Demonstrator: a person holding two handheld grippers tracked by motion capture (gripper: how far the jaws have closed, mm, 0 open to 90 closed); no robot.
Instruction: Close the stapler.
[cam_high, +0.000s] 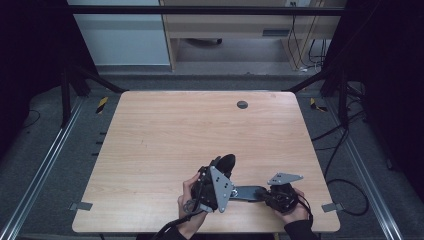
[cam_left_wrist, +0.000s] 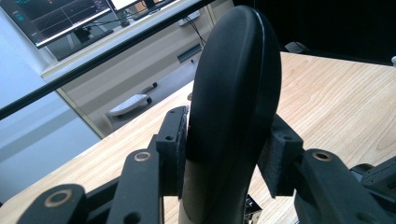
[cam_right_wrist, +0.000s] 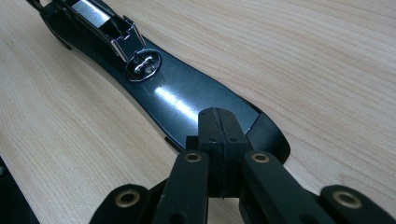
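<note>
A black stapler (cam_high: 245, 192) lies opened out near the front edge of the wooden worktop (cam_high: 165, 135), a little right of its middle; its flat base (cam_right_wrist: 187, 105) rests on the wood, glossy black, with a small oval metal anvil plate (cam_right_wrist: 144, 66) set into it and the hinge with its bright staple channel (cam_right_wrist: 100, 18) beyond that; its rounded top arm (cam_left_wrist: 233, 93) is swung up away from the base and stands tilted above the worktop, seen in the left gripper view as a broad smooth black dome; the left claw (cam_high: 220, 167) has this top arm between its two pads, one pressing on each flank, so the jaws stand a fair way apart but are clamped on it; the person's left hand (cam_high: 192, 200) holds that gripper from below, with the grey three-cornered plate (cam_high: 221, 187) on top of it catching the light; the right claw (cam_right_wrist: 219, 135) is fully closed, its two pads meeting face to face with nothing held between them, and its tip sits on the near end of the base, pointing along it toward the hinge; the right hand (cam_high: 295, 207) grips that tool just beside the front right corner of the worktop; farther back on the wood, well apart from both hands, is a small dark round cable hole (cam_high: 242, 104)
</note>
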